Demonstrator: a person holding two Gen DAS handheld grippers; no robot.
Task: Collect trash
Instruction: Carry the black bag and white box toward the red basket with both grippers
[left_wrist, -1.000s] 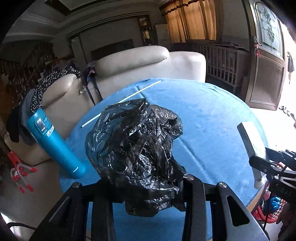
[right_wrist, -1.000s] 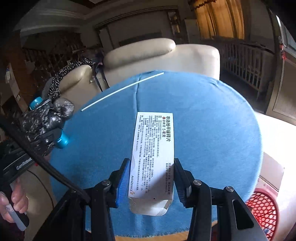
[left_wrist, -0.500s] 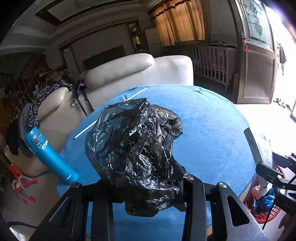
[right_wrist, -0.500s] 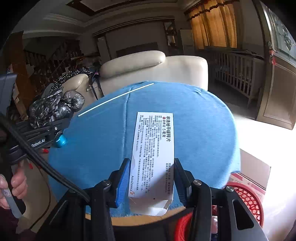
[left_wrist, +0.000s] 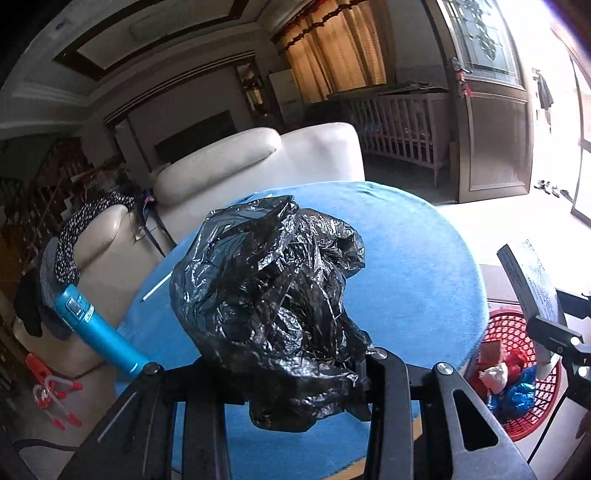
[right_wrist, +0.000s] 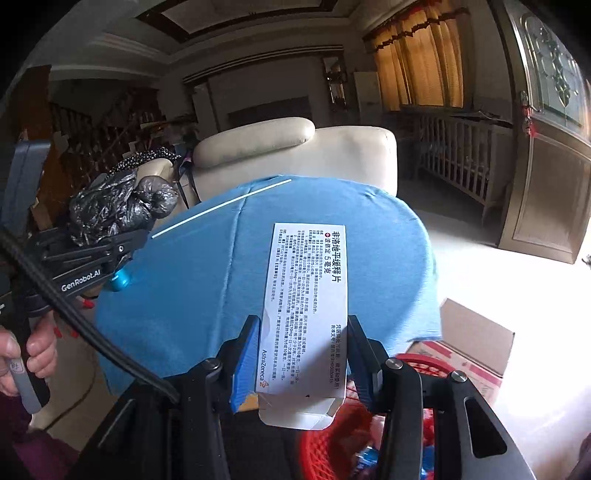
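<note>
A crumpled black plastic bag (left_wrist: 273, 306) is gripped in the jaws of the left gripper (left_wrist: 291, 373), which are clenched on its lower folds; the bag is held up in the air above the near edge of the round table (left_wrist: 413, 266), clear of its blue cover. In the right wrist view the same bag (right_wrist: 118, 206) is seen at the far left, bunched above the left gripper (right_wrist: 110, 240), with a hand (right_wrist: 26, 350) wrapped round the handle below it.

A white medicine box (right_wrist: 306, 321), printed with dense text and open at its near flap, is grasped flat between the blue-padded jaws of the right gripper (right_wrist: 303, 362); the pads are pressed against its two long sides. The box is held off the table, over its near right edge, and a red mesh basket (right_wrist: 332, 443) is seen directly beneath and behind it. In the left wrist view the box (left_wrist: 532, 280) appears at the far right in the right gripper (left_wrist: 550, 332), above the red basket (left_wrist: 517, 369), in which some coloured scraps are already lying.

A thin white straw (right_wrist: 221, 208) is left lying on the far left part of the table. A blue bottle (left_wrist: 99, 332) is seen at the table's left edge, partly hidden by the gripper. A cream sofa (left_wrist: 258, 162) is placed beyond the table, and a cardboard box (right_wrist: 476, 347) is set on the floor to the right.
</note>
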